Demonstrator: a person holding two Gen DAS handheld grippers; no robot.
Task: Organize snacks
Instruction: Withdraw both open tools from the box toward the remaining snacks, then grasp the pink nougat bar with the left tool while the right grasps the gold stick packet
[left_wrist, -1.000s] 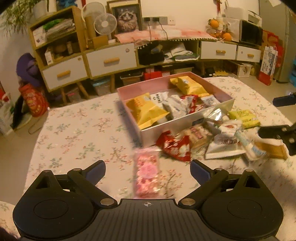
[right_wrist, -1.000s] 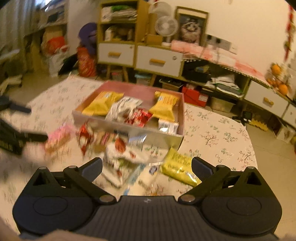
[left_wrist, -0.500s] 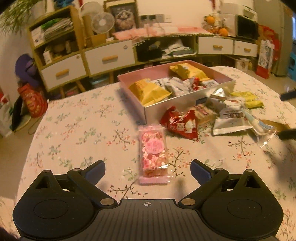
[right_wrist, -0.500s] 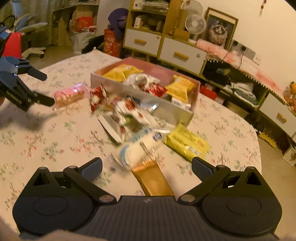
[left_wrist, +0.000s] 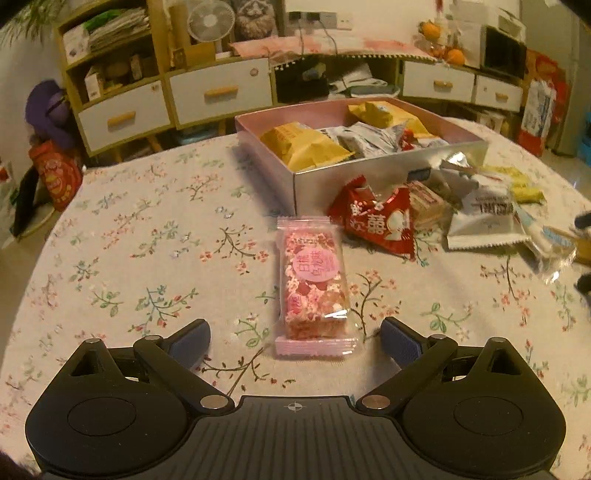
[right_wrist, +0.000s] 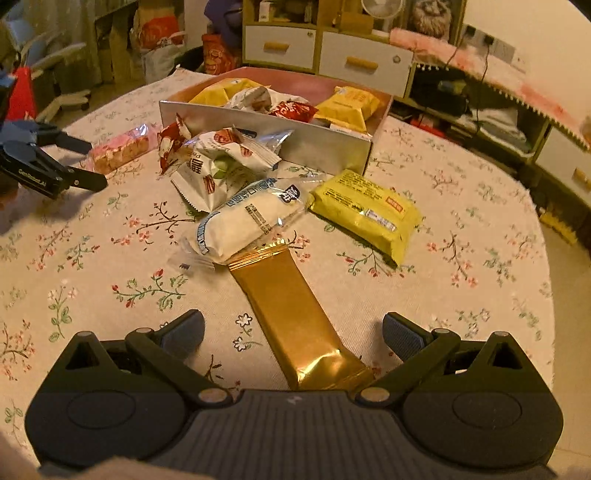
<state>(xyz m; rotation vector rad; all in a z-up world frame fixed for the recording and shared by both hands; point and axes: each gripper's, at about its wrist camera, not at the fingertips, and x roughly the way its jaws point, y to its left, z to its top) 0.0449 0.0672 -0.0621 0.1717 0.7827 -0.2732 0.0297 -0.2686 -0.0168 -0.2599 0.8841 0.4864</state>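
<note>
Gaping wide, left claw (left_wrist: 295, 338) over pink snack (left_wrist: 313, 286), right claw (right_wrist: 293, 332) wide over gold bar (right_wrist: 291, 314), both empty

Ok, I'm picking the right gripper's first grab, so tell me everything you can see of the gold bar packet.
The gold bar packet is a long, narrow bar in shiny metallic foil with crimped, ribbed end seals. It lies flat on the floral tablecloth, lengthwise between the open fingers of the right gripper, untouched by them. Its far end is tucked under the white packet; its near end is creased. No print shows.
</note>
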